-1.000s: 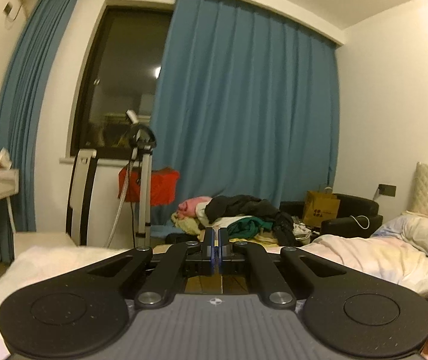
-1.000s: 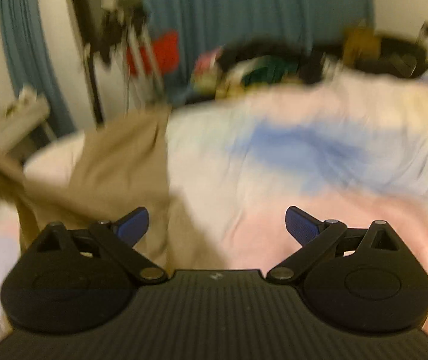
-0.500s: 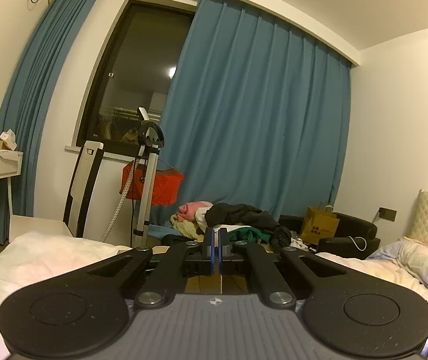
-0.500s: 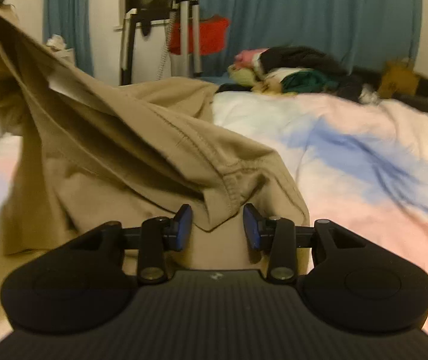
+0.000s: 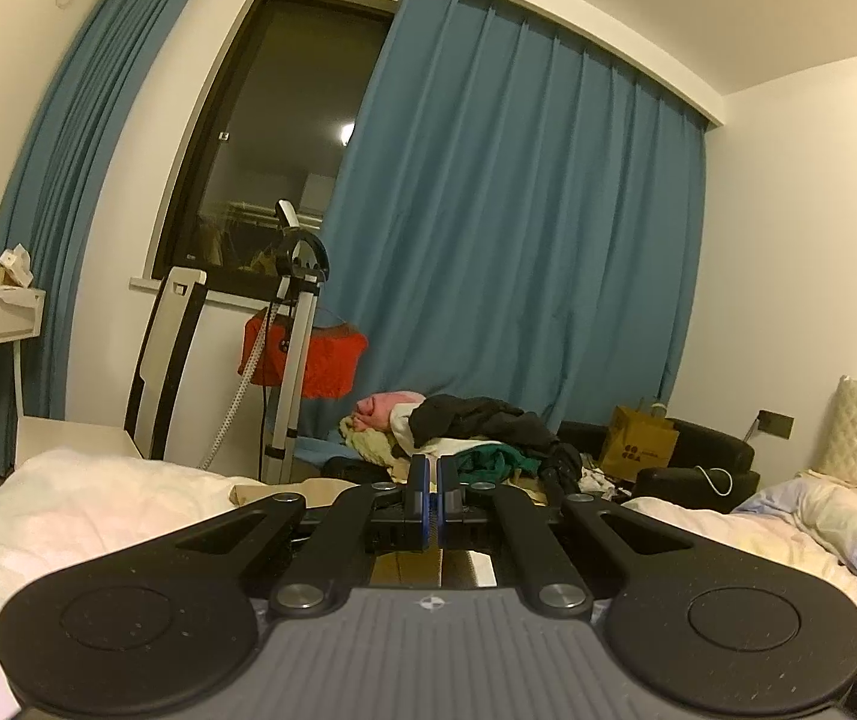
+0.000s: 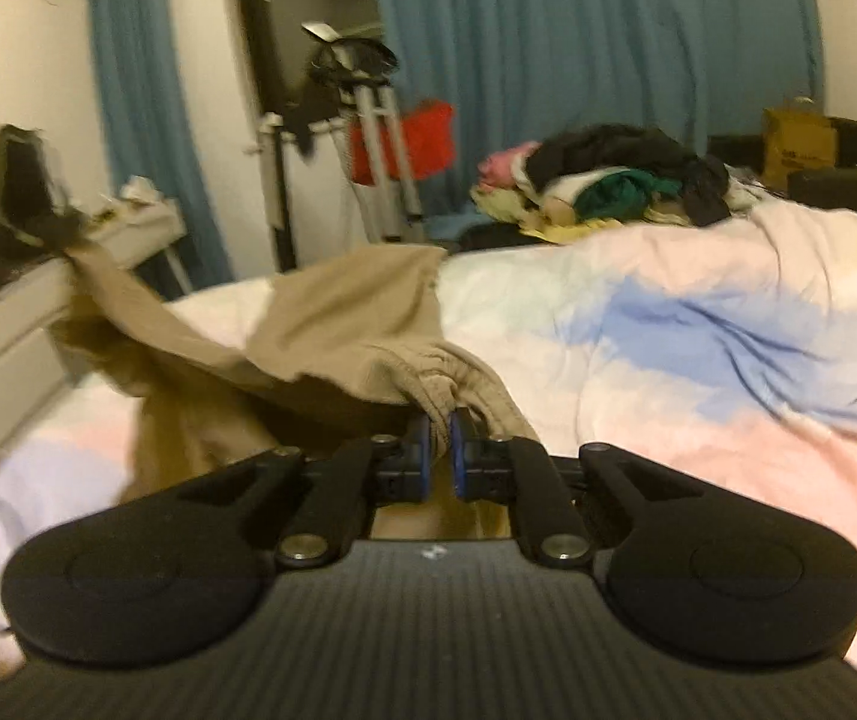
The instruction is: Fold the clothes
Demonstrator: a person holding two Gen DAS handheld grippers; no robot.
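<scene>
1. A tan cotton garment with a gathered, stitched edge [image 6: 344,336], possibly trousers, is held up above a bed covered in a pastel pink, blue and white quilt [image 6: 698,348]. Part of the cloth sags onto the quilt just ahead of the right gripper's fingers.

2. The right gripper [image 6: 439,450] has its two blue-padded fingers closed on a bunched fold of the gathered edge. The fold sits right between the tips, and the rest of the cloth runs ahead and to the left of them.

3. Up and far to the left of those fingers, the other end of the cloth rises to the left gripper [image 6: 20,180], which shows there as a dark, blurred shape.

4. In the left wrist view the left gripper's fingers [image 5: 417,480] are pressed together. A strip of tan shows just below and behind them, so they look clamped on the garment, though the pinch itself is hidden.

5. To do this step well, I would judge that both pinches should stay firm while the hands draw apart until the sagging middle goes straight.

6. The right pinch holds a thick bunch, which may slip; a grip on the seam would hold better.

7. Level the two ends before lowering, so that the cloth lands flat on the quilt ahead of the fingers and not in a heap.

8. A pile of dark, green and pink clothes [image 6: 602,180] lies well beyond the fingers at the far edge of the bed.
</scene>
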